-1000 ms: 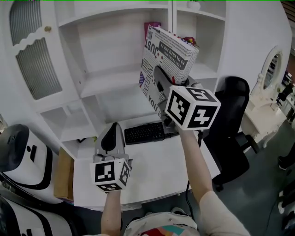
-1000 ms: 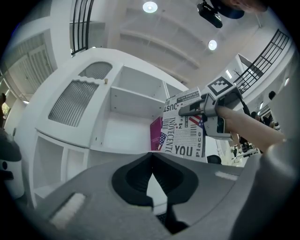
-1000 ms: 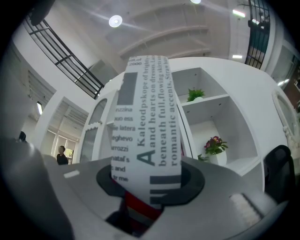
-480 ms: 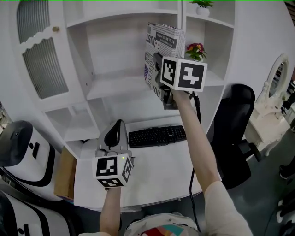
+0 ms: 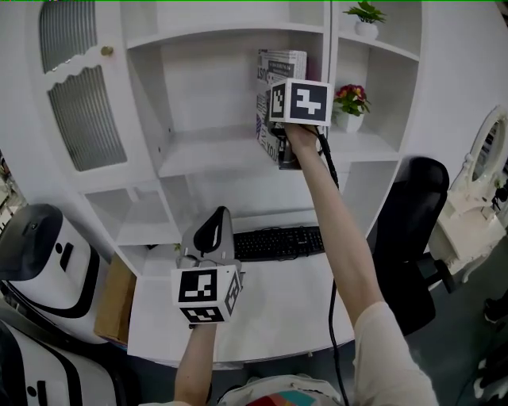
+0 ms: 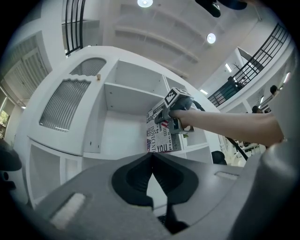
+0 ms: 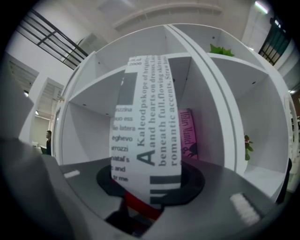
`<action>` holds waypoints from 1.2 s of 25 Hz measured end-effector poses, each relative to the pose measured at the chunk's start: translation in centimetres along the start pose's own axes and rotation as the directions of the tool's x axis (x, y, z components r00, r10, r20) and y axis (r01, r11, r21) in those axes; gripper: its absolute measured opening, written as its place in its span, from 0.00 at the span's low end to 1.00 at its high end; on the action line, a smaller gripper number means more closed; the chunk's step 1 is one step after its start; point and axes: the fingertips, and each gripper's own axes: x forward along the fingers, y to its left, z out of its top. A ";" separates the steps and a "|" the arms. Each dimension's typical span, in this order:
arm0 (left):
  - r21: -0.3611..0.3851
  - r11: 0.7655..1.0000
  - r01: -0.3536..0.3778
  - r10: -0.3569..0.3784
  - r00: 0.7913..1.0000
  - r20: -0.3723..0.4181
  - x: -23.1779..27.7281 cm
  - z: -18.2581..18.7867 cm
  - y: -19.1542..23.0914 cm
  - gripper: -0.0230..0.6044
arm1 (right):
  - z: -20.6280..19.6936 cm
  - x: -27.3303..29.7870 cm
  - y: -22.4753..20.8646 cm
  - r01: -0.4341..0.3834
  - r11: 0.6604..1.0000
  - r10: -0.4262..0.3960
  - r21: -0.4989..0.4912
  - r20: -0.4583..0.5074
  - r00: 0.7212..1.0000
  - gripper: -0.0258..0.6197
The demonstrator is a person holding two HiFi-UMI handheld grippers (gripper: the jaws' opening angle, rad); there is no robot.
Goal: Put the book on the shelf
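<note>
The book (image 5: 276,67), covered in black-and-white newsprint lettering, stands upright in the middle compartment of the white shelf (image 5: 206,151), near its right wall. My right gripper (image 5: 282,136) is shut on the book's lower part, arm stretched up to it. In the right gripper view the book (image 7: 145,131) rises from between the jaws of the right gripper (image 7: 150,190), and a pink book (image 7: 187,133) stands just behind it. My left gripper (image 5: 216,218) hovers low over the desk (image 5: 270,309), shut and holding nothing. The left gripper (image 6: 151,157) looks up at the book (image 6: 157,138).
A black keyboard (image 5: 278,242) lies on the desk below the shelf. A potted flower (image 5: 349,103) stands in the compartment to the right, a green plant (image 5: 365,14) above it. A black chair (image 5: 413,230) is at the right, a white-and-black machine (image 5: 32,246) at the left.
The right gripper has carried the book up and away from me into the shelf compartment and turned it from tilted to upright. The left gripper has stayed over the desk.
</note>
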 end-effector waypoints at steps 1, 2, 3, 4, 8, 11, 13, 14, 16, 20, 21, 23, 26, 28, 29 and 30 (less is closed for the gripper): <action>0.000 1.000 -0.004 0.004 1.000 -0.004 0.1 -0.1 0.2 0.03 | -0.1 0.4 0.1 0.001 1.000 -0.001 -0.006 -0.002 1.000 0.28; 0.000 1.000 -0.008 0.008 1.000 -0.008 0.2 -0.3 0.3 0.03 | -0.2 0.8 0.1 0.003 1.000 -0.003 -0.008 -0.001 1.000 0.28; 0.000 1.000 -0.012 0.012 1.000 -0.011 0.3 -0.5 0.5 0.03 | -0.2 1.1 0.1 0.004 1.000 -0.004 -0.008 0.000 1.000 0.28; 0.000 1.000 -0.016 0.016 1.000 -0.014 0.3 -0.6 0.7 0.03 | -0.3 1.4 0.2 0.005 1.000 -0.005 -0.009 0.002 1.000 0.28; 0.003 0.999 -0.032 0.032 0.999 -0.026 0.8 -1.3 1.4 0.03 | -0.5 2.9 0.3 0.008 1.000 -0.008 -0.026 0.009 1.000 0.28; 0.006 0.999 -0.042 0.043 0.998 -0.038 1.1 -2.2 1.8 0.03 | -0.5 4.4 0.3 0.011 0.999 -0.011 -0.041 0.011 1.000 0.28; 0.004 0.999 -0.047 0.047 0.998 -0.052 1.3 -3.0 2.0 0.03 | -0.4 5.6 0.2 0.023 0.998 -0.022 -0.053 0.011 1.000 0.28; 0.004 0.999 -0.049 0.049 0.997 -0.062 1.3 -3.5 2.1 0.03 | -0.5 6.1 0.2 0.031 0.998 -0.031 -0.058 0.010 0.999 0.28; 0.005 0.999 -0.054 0.054 0.995 -0.084 1.2 -4.4 2.3 0.03 | -0.9 7.2 0.3 0.045 0.997 -0.045 -0.064 0.000 0.999 0.28; -0.001 0.998 -0.066 0.066 0.993 -0.099 2.0 -5.2 3.1 0.03 | -0.8 9.5 0.3 0.051 0.996 -0.051 -0.076 -0.001 0.999 0.28; -0.004 0.997 -0.071 0.071 0.992 -0.101 2.1 -5.4 3.4 0.03 | -0.8 10.0 0.2 0.053 0.996 -0.054 -0.077 0.000 0.999 0.28; -0.009 0.996 -0.084 0.083 0.991 -0.109 2.3 -5.8 4.1 0.03 | -0.8 10.8 0.1 0.054 0.995 -0.054 -0.079 -0.001 0.999 0.28; -0.016 0.995 -0.096 0.093 0.988 -0.125 2.5 -6.7 4.7 0.03 | -0.7 12.0 0.5 0.025 0.996 -0.024 -0.082 0.012 1.000 0.28; -0.019 0.995 -0.098 0.095 0.987 -0.133 2.8 -7.1 4.8 0.03 | -0.8 11.7 0.3 0.038 0.997 -0.038 -0.071 0.013 0.999 0.28; -0.020 0.995 -0.097 0.094 0.987 -0.134 2.9 -7.2 4.7 0.03 | -0.7 11.5 0.2 0.048 0.997 -0.048 -0.066 0.012 0.999 0.28; -0.021 0.995 -0.095 0.091 0.987 -0.134 3.0 -7.3 4.6 0.03 | -0.7 11.3 0.1 0.055 0.997 -0.055 -0.063 0.011 0.998 0.28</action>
